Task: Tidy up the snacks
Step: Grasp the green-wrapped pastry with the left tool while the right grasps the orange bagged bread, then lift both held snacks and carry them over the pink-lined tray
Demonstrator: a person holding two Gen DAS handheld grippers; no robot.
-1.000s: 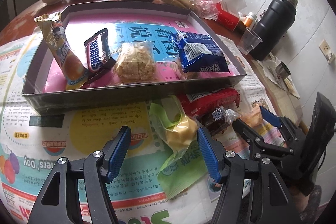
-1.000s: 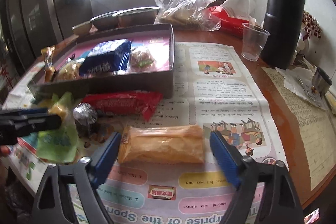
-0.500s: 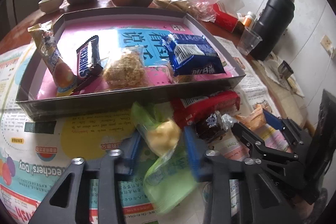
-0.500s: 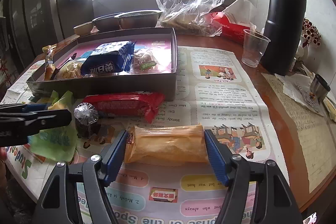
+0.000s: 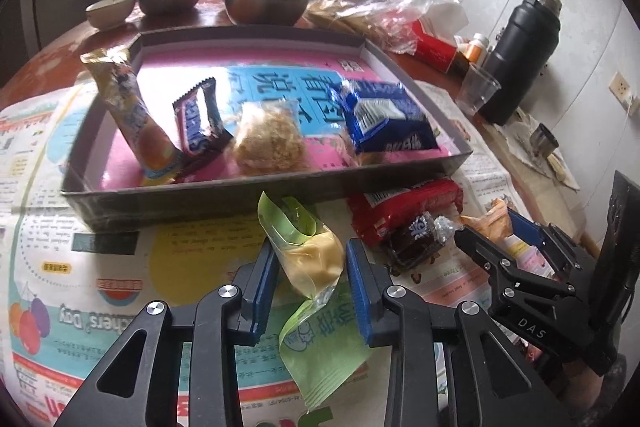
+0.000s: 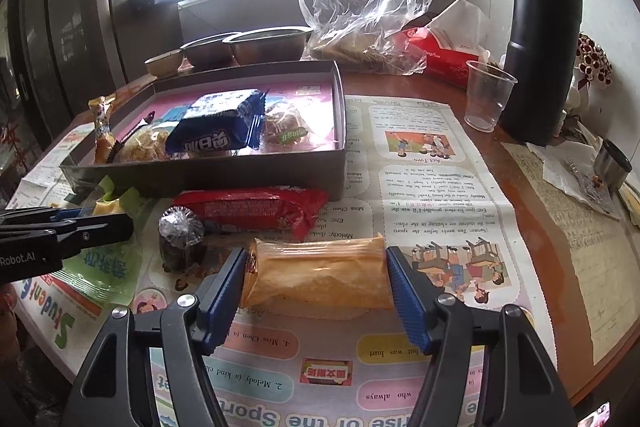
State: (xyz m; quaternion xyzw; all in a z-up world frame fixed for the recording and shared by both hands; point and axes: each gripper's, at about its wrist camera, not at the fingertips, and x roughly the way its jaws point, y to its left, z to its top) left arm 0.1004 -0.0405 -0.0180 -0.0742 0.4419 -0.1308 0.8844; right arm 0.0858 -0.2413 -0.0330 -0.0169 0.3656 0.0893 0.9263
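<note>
Pickup step, both hands: your left gripper [image 5: 308,269] has just been closing and now pinches the green-and-yellow packet [image 5: 314,259], while your right gripper [image 6: 316,279] has been closing onto the ends of the orange packet [image 6: 320,275], both on the newspaper [image 6: 420,163]. Next, I judge, lift clear of the near wall of the tray [image 5: 256,197]. Beyond it, land them in the bare pink floor at the back; room overhead is free.

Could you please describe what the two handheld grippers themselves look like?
Both are alike: the left gripper and right gripper have black angular linkage arms with silver pivot screws and ribbed blue pads on the jaws. White lettering marks them: "DAS" on the right one, "Robot.AI" on the left. No cables or sleeves show.
</note>
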